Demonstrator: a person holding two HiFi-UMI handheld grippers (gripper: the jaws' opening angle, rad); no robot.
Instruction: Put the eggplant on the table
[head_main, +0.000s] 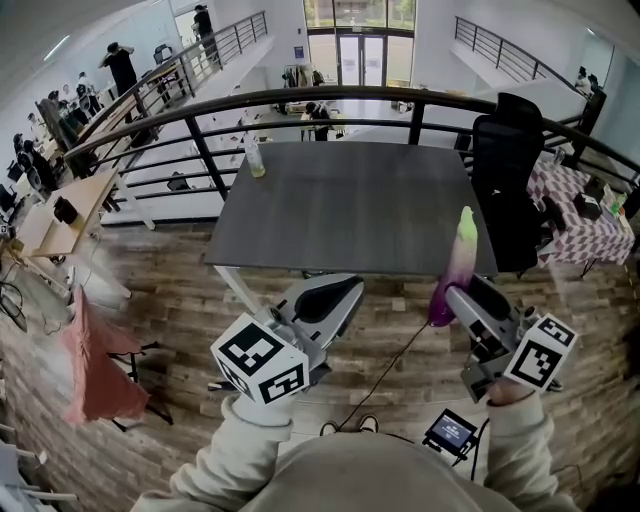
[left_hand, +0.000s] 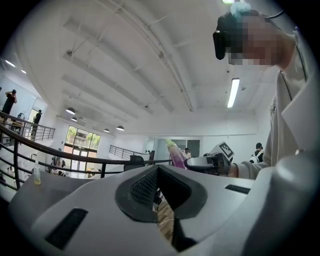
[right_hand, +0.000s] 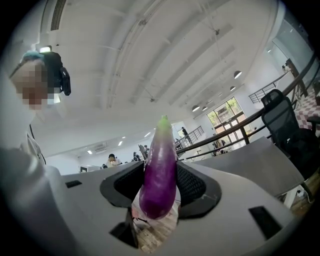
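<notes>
A long purple eggplant (head_main: 455, 272) with a pale green tip stands upright between the jaws of my right gripper (head_main: 462, 300), which is shut on its lower half. In the right gripper view the eggplant (right_hand: 160, 170) fills the gap between the two dark pads. It hangs over the wooden floor, just short of the near right edge of the grey table (head_main: 350, 210). My left gripper (head_main: 335, 292) is level in front of the table's near edge, jaws together and holding nothing. From the left gripper view the eggplant (left_hand: 176, 154) shows off to the right.
A small bottle (head_main: 254, 158) stands at the table's far left corner. A black office chair (head_main: 510, 160) is at the table's right side, with a dark railing (head_main: 300, 100) behind. On the floor lie a small screen device (head_main: 450, 432) and a cable. A pink cloth (head_main: 95, 370) hangs at the left.
</notes>
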